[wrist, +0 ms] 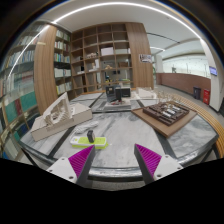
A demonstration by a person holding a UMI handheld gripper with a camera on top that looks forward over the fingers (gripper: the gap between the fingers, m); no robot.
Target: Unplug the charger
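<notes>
A small yellow-green block [82, 143] lies on the pale table top [120, 130], just ahead of my left finger. A dark upright piece [84, 133] stands on its far side; it may be the charger in its socket, but I cannot tell. My gripper [113, 162] is open and empty, its magenta pads [80, 160] spread wide low over the table. The block sits slightly left of the gap between the fingers and touches neither of them.
A white building model [55, 118] stands at the left and a brown wooden tray model [168, 115] at the right. A dark object [118, 95] sits further back at the middle. Tall bookshelves [100, 55] line the far wall.
</notes>
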